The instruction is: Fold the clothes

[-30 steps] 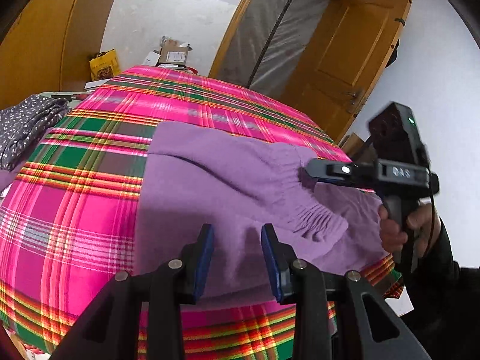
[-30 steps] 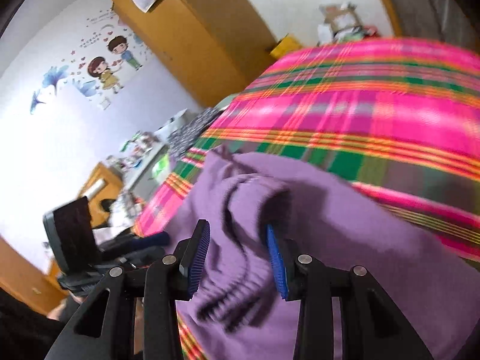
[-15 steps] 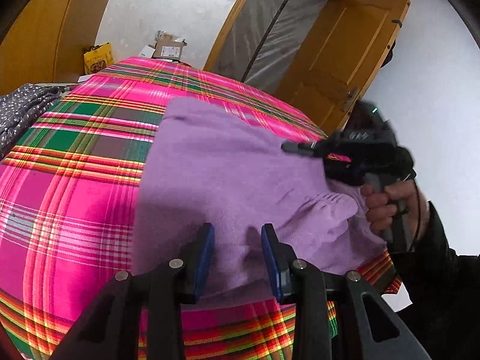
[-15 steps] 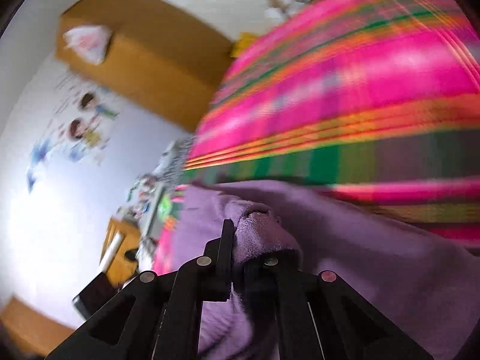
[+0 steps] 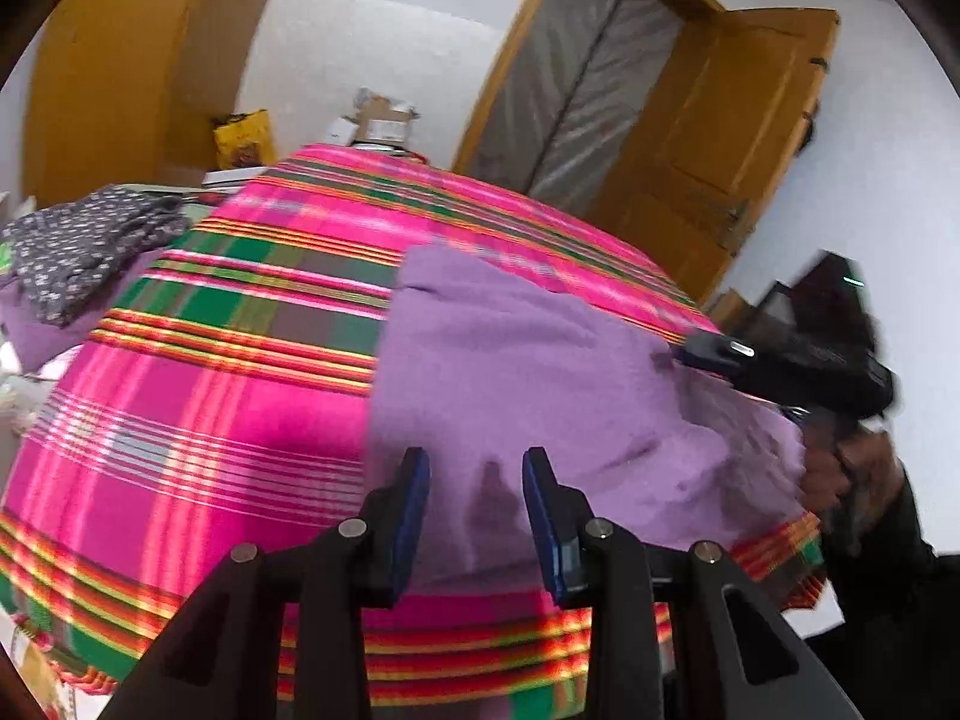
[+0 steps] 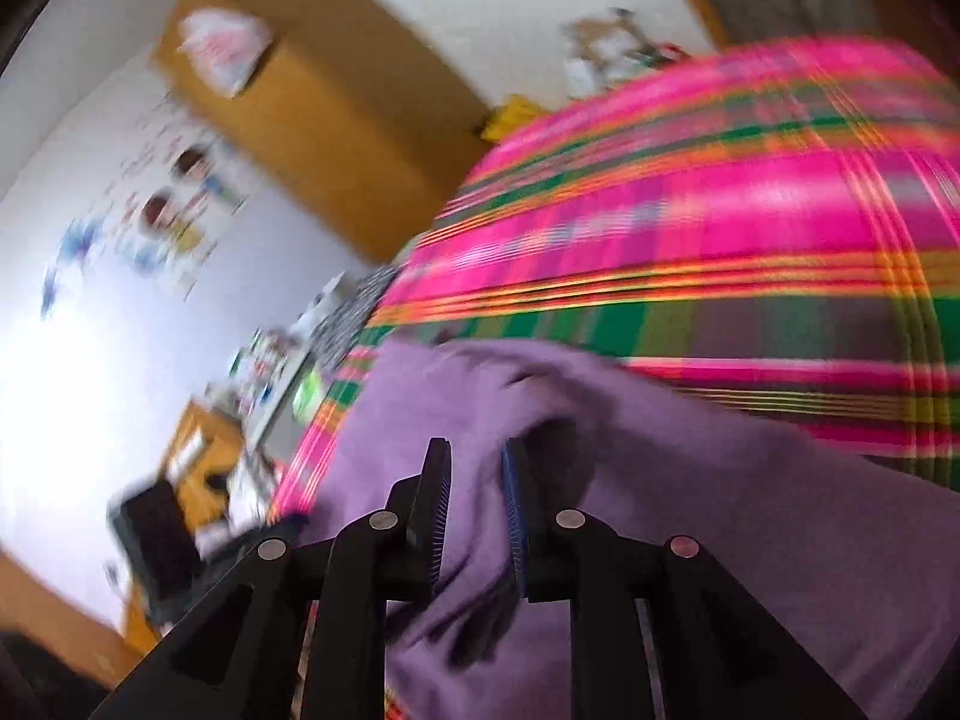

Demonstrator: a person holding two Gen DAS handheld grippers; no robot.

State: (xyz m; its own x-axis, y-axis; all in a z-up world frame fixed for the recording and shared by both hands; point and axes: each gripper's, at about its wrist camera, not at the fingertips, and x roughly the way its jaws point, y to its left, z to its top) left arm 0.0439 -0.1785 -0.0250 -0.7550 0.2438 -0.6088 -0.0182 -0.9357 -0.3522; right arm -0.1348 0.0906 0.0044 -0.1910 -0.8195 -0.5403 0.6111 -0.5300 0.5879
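Both of my jaw pairs stood parted. On my left gripper point(image 5: 475, 498) the blue pads were spread wide with nothing between them, hovering over the near edge of the purple sweater point(image 5: 540, 384). On my right gripper point(image 6: 475, 498) the pads stood a narrower gap apart, and purple fabric showed through that gap; the blur kept me from telling whether the pads touched it.

Largest before me was the plaid cloth point(image 5: 198, 396), pink with green, orange and white stripes, draped over the whole surface. On it the purple sweater lay spread toward the near right, its near hem just short of the cloth's near edge, its far corner reaching toward the middle. In my right wrist view the sweater point(image 6: 690, 510) filled the near part, with a raised fold running just beyond my pads.

Behind the cloth stood a wooden door point(image 5: 720, 138) at the far right, open beside a doorway covered in plastic sheeting. At the far left lay a grey patterned garment point(image 5: 78, 246) off the cloth's edge. Beyond the far edge sat a cardboard box point(image 5: 384, 120) and a yellow bag point(image 5: 243, 138). Smallest, a hand point(image 5: 864, 480) at the right gripped my right tool's handle.
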